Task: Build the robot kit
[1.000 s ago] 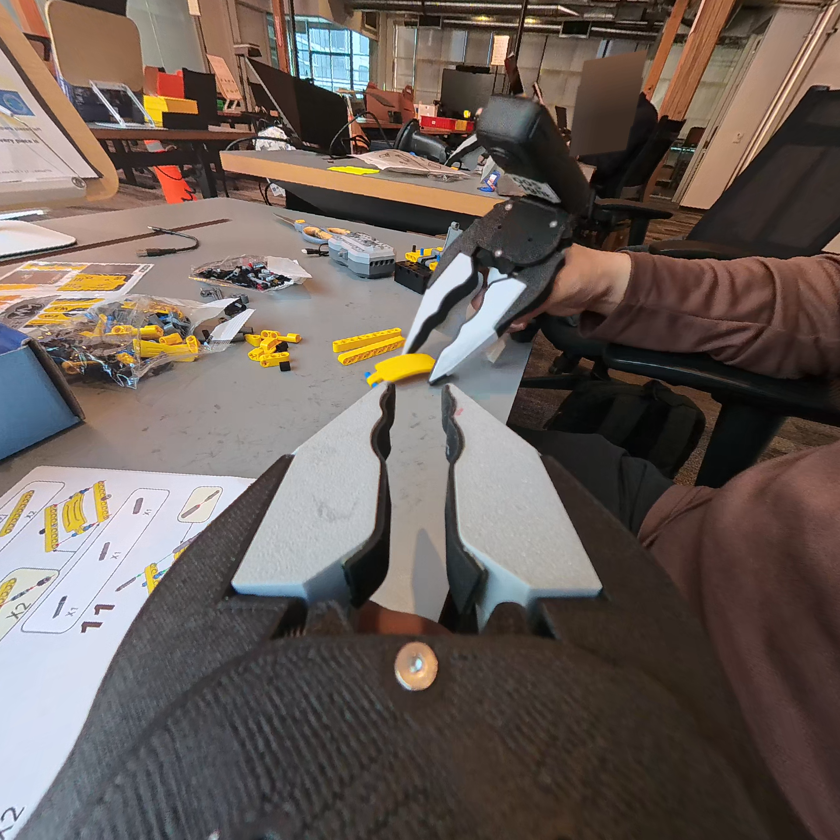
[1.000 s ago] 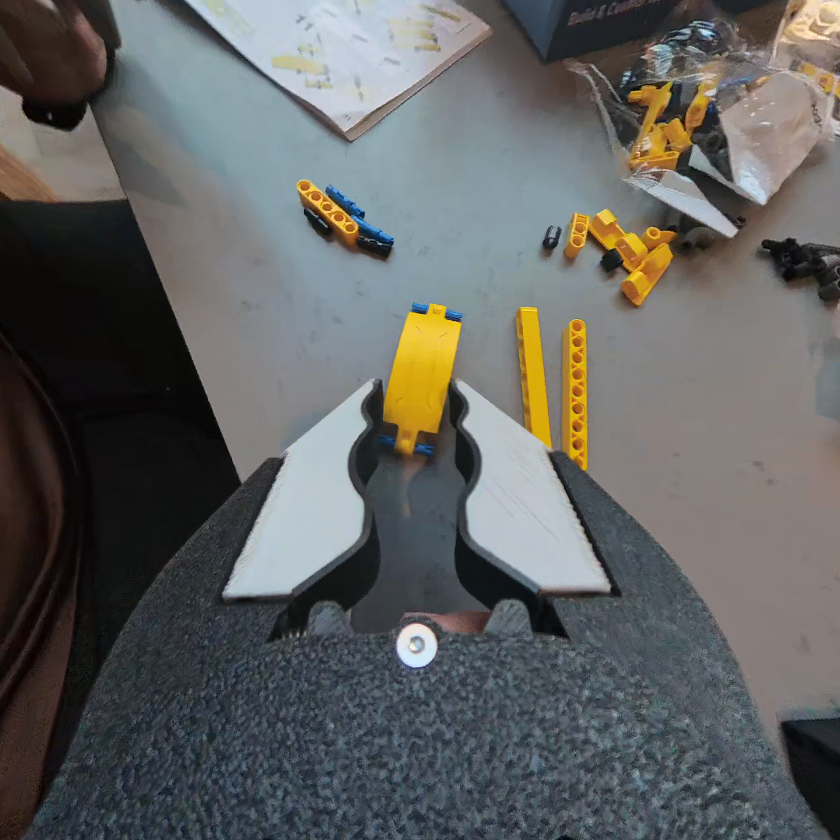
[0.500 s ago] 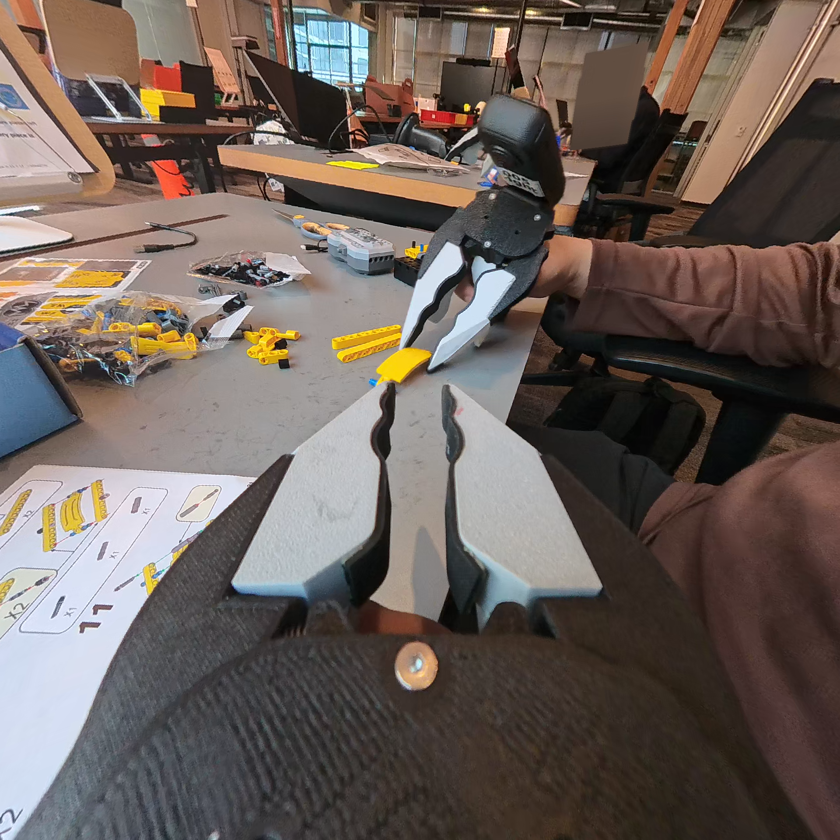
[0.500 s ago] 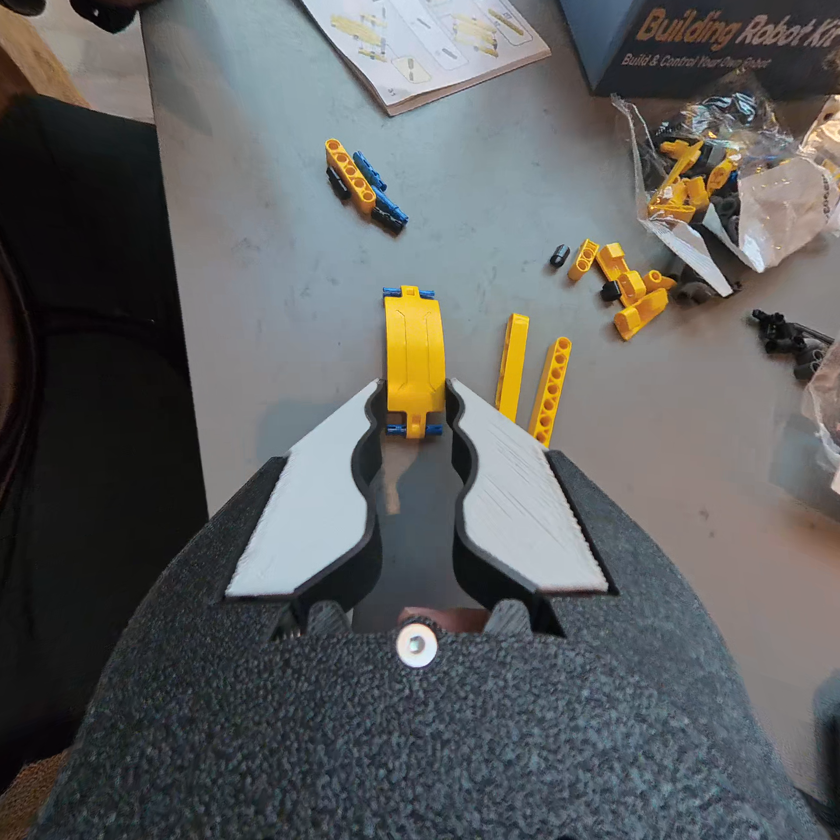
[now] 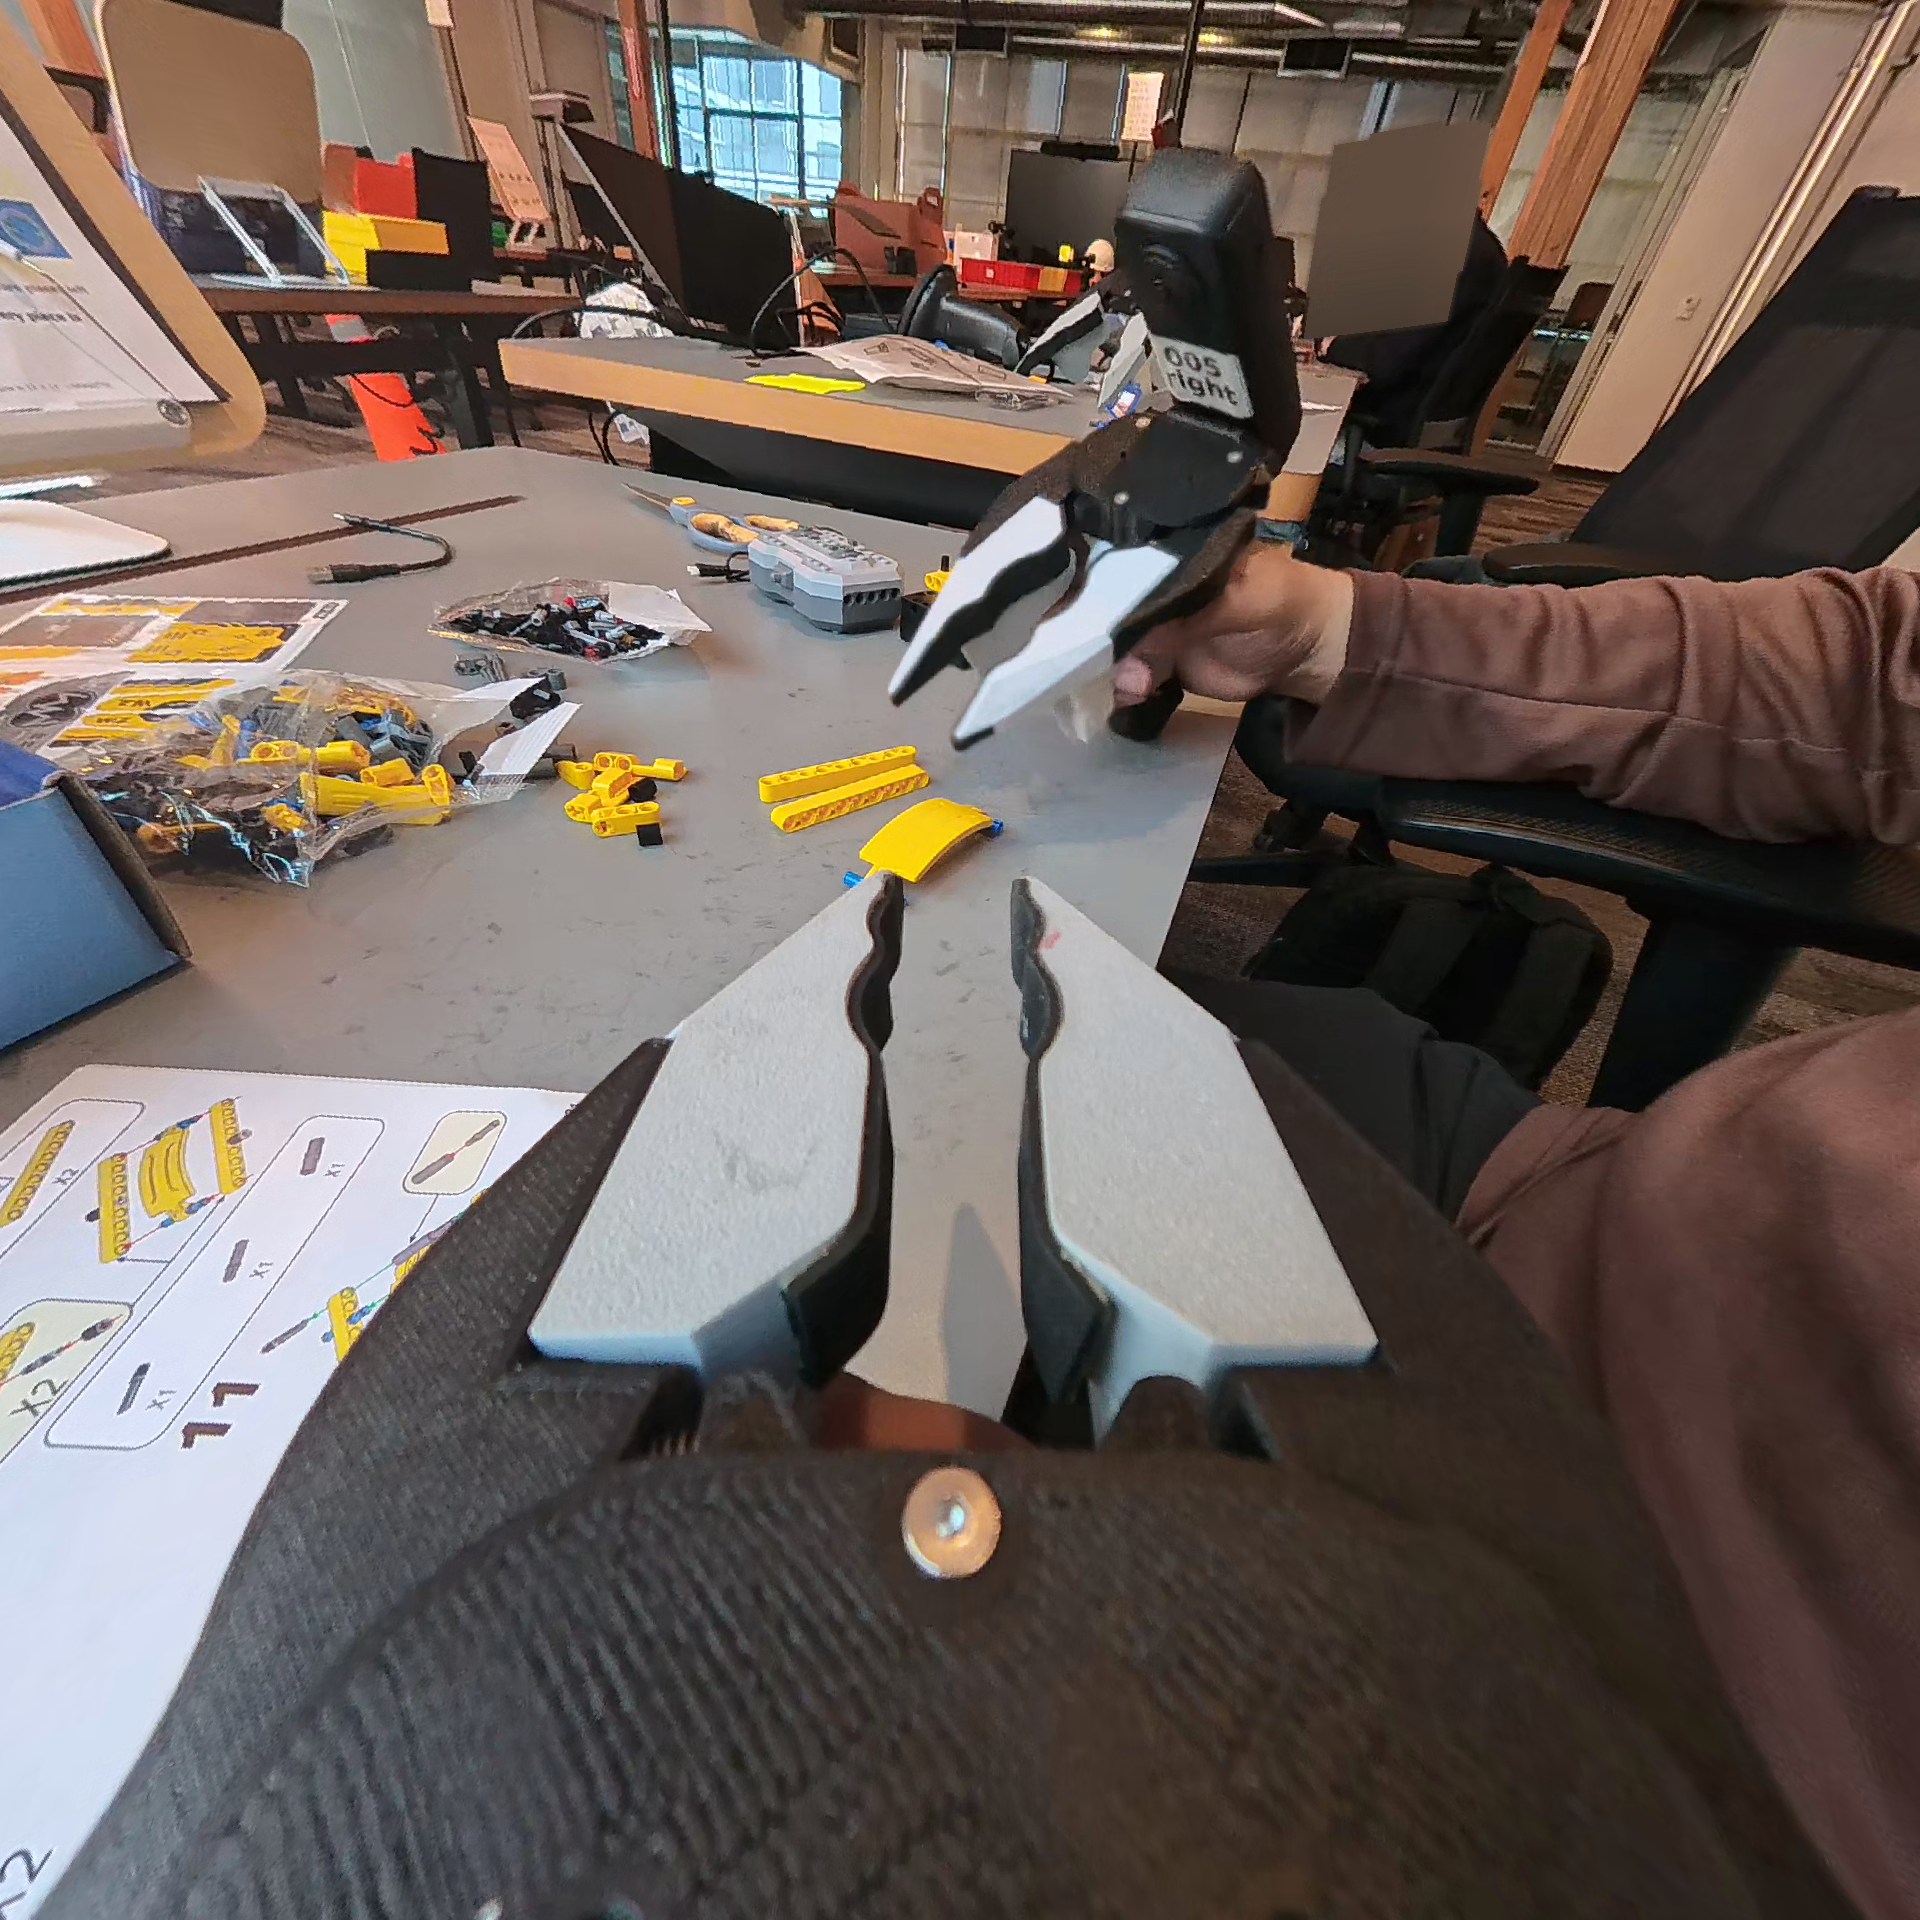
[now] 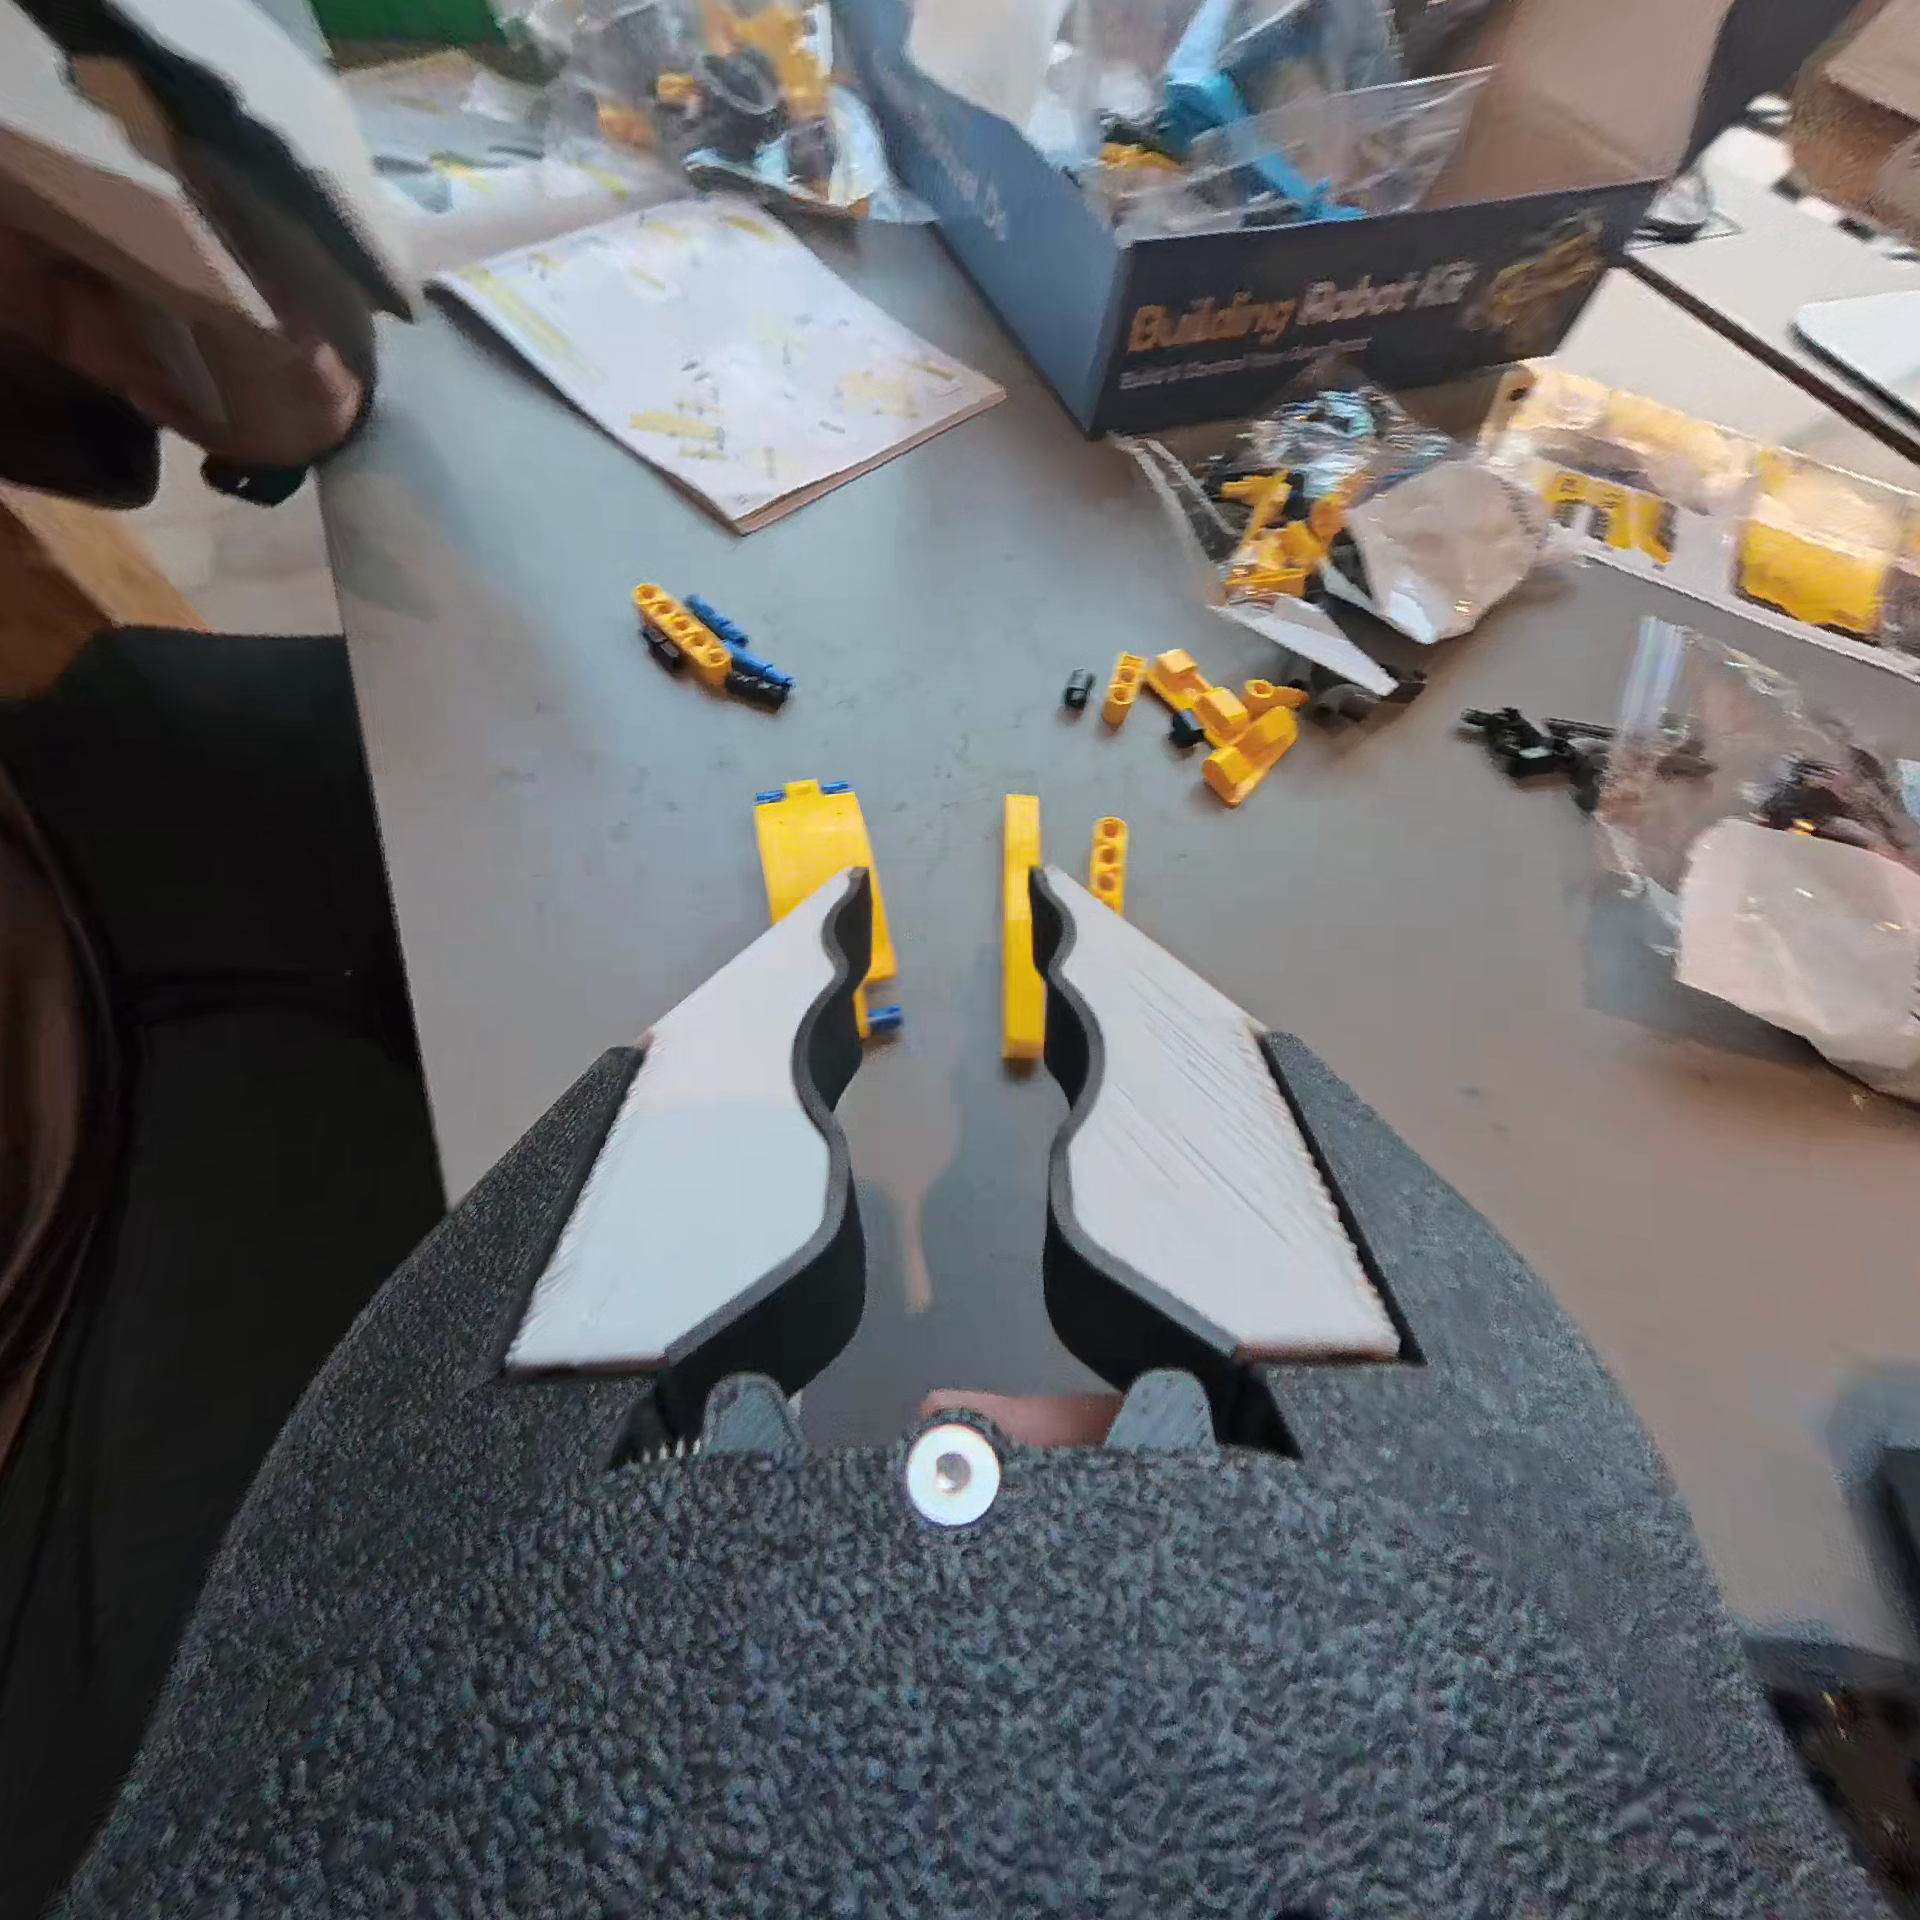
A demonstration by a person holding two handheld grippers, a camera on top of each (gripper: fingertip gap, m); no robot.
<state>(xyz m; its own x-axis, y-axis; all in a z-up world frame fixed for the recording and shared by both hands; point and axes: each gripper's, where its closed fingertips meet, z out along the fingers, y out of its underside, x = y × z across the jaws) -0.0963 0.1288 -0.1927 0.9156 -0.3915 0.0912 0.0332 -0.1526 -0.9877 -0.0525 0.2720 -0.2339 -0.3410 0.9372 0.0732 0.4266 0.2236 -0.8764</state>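
— Right wrist view first: what are your tongs doing?

— My right tongs (image 6: 948,878) hold nothing. A second ago their fingers flanked the curved yellow panel (image 6: 810,852); now they have spread wider and lifted off the grey table (image 6: 582,831). The panel lies flat there, free, to the left of the gap. Just to its right lie two long yellow beams (image 6: 1020,831).

— And the left pair?

— My left tongs (image 5: 953,883) have not moved: parted by a narrow gap, empty, low over the table with the panel (image 5: 925,836) just past their tips. From there I see the right tongs (image 5: 930,717) hanging in the air above the beams (image 5: 842,774).

— What can't you make out?

— My left finger covers the panel's near half, and my right finger covers part of both beams. The right wrist view is smeared, so the booklet (image 6: 727,353), the dark box (image 6: 1299,312) and the torn bag of parts (image 6: 1330,499) are soft. The small yellow pieces (image 6: 1216,717) beside the bag are too blurred to sort.
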